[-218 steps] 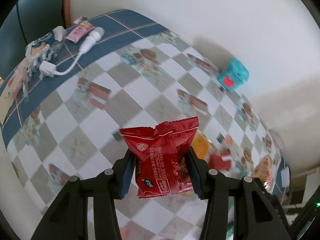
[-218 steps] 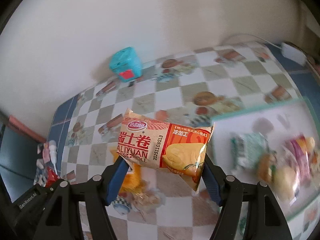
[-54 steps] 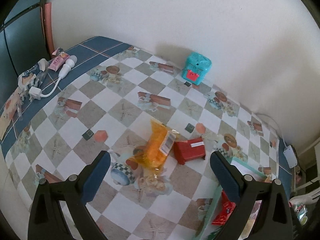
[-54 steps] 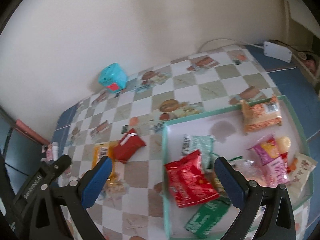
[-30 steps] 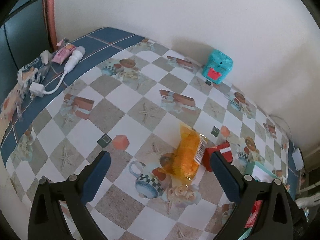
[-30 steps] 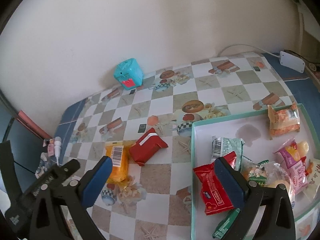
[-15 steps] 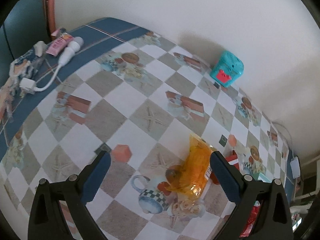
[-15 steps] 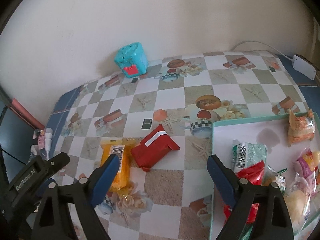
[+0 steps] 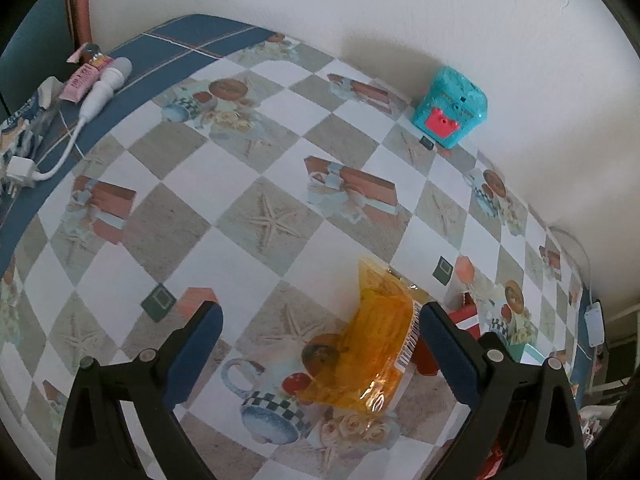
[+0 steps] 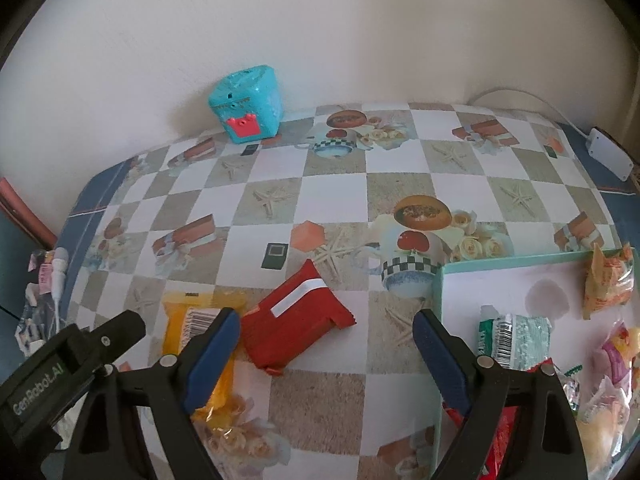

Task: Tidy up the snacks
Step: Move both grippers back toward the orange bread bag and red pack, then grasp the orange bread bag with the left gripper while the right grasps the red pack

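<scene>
Checked table [image 9: 280, 224]: both tongs, left [image 9: 320, 332] and right [image 10: 326, 334], wide and empty; orange packet [image 9: 380, 344] and red packet [image 10: 296, 330] need gripping next for the tray [image 10: 520, 262].

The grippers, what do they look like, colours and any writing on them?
Both the left gripper and the right gripper have black plastic frames with small silver screws and two fingers tipped with blue pads. From the right wrist camera, the left gripper's black body bears white lettering reading GenRobot.AI. No sleeve or hand shows.
</scene>
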